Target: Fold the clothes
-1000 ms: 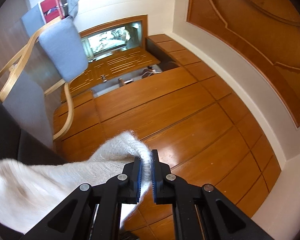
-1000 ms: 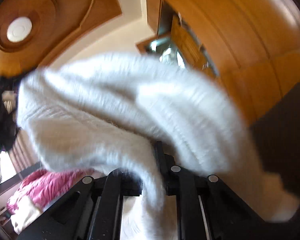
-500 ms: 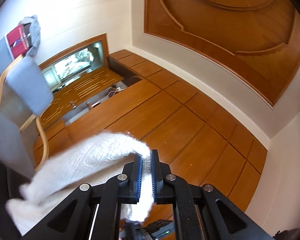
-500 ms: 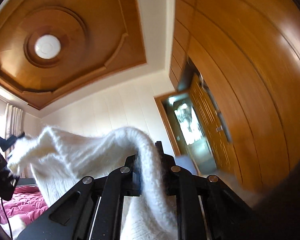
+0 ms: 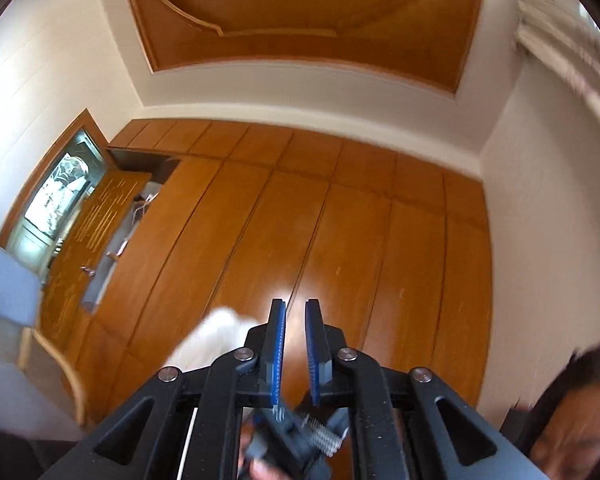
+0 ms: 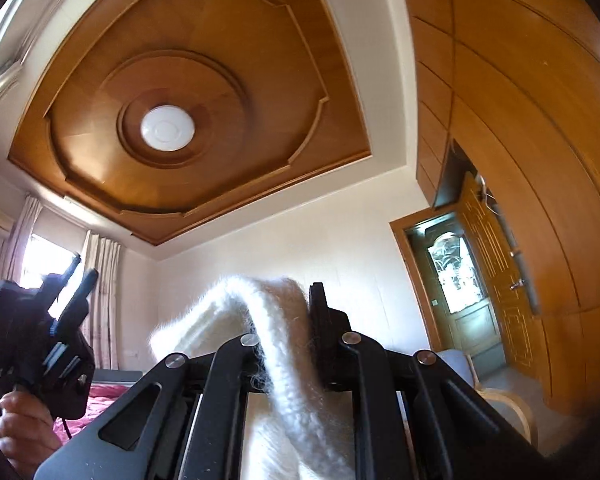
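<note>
— Where is the fluffy white knitted garment (image 6: pixel 284 364) in the right wrist view?

— Low in the middle of the frame. A thick fold of it arches over the black right gripper (image 6: pixel 290 312), runs down between its two fingers and fills the bottom centre. The jaws are clamped on that fold.

— And the black left gripper (image 5: pixel 295 344) with the blue ribbed pads (image 5: pixel 279 344)?

— In its own view it sits at bottom centre, its jaws have just been opening, and a narrow gap shows between the pads with nothing in it. The white knit (image 5: pixel 216 340) lies just left of the left finger, blurred; I can't tell whether it still touches that finger.

— Is that gripper in the other view too?

— Yes, at lower left (image 6: pixel 70 280), gripped by a hand (image 6: pixel 20 428), well apart from the knit.
</note>
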The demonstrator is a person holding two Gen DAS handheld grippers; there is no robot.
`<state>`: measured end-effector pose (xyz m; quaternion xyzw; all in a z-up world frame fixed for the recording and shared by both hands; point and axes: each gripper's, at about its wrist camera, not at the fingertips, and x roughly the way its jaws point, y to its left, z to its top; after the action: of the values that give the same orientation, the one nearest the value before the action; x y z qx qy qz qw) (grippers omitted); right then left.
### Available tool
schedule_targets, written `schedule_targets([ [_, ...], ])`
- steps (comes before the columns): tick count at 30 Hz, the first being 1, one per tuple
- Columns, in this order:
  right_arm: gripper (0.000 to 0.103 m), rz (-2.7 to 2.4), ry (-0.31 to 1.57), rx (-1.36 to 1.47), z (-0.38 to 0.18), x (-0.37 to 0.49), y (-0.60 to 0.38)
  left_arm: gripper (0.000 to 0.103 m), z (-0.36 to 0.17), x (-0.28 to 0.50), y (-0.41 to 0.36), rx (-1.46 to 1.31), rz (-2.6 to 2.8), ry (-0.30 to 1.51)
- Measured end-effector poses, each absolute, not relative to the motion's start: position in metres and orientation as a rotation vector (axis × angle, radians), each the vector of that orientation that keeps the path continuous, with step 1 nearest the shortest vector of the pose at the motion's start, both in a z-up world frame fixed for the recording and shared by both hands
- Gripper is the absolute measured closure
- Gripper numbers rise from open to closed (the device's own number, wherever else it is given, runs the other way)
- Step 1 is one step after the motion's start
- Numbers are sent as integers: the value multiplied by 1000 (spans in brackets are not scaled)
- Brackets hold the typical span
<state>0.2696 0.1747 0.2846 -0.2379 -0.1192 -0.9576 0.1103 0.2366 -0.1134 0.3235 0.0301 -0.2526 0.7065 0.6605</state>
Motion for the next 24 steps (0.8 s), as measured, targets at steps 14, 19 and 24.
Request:
schedule_targets([
  [14, 92, -2950, -319, -493, 252, 205, 182, 69, 118, 214, -97, -289, 1854, -662],
  [19, 92, -2952, -269, -498, 254, 197, 173, 66, 125, 236, -100, -166, 2061, -468],
  [24, 92, -2931, -251, -473, 255, 193, 164, 66, 116, 233, -79, -208, 2145, -357],
])
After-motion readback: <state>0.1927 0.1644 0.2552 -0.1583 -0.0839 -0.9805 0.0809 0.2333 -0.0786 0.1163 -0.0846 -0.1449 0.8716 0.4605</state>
